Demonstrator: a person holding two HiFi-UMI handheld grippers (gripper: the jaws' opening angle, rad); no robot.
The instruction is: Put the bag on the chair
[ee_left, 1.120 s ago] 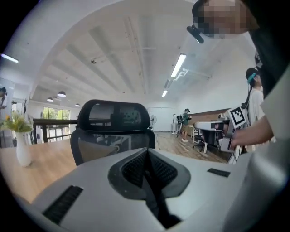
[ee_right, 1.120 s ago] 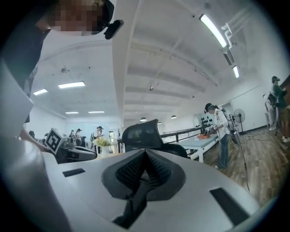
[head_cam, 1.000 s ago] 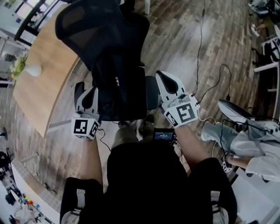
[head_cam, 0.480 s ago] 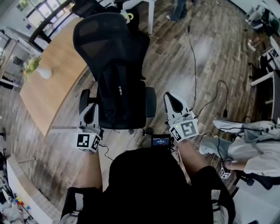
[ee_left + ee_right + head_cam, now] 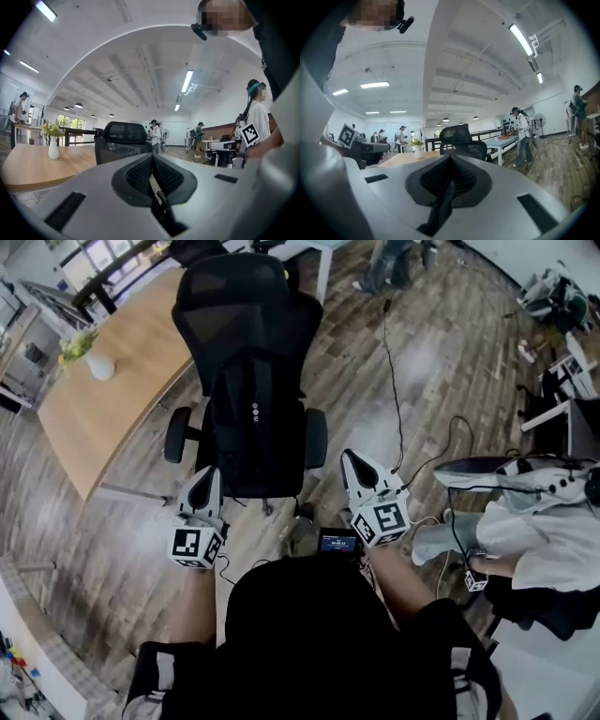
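The bag [image 5: 255, 432], black and upright, sits on the seat of the chair [image 5: 246, 306], leaning against its mesh backrest and between its two armrests. No gripper touches it.

The wooden floor [image 5: 375, 371] spreads all round the chair. A long light-wood table [image 5: 112, 427] stands just left of the chair in the head view. The chair itself is black, with a tall back and headrest, and faces the person holding the grippers. A second person [image 5: 548, 540] in light clothes sits well to the right of the chair.

The left gripper [image 5: 207, 474] is held just in front of the chair's left armrest, apart from the seat. Its jaws are pressed together with nothing between them. The right gripper [image 5: 350, 458] is held just beyond the chair's right armrest, also apart from it. Its jaws are likewise closed and empty. Both point towards the chair.

A dark cable [image 5: 395, 381] trails across the floor to the right of the chair. A small white vase [image 5: 100, 366] with a plant stands on the table, left of the chair's headrest.
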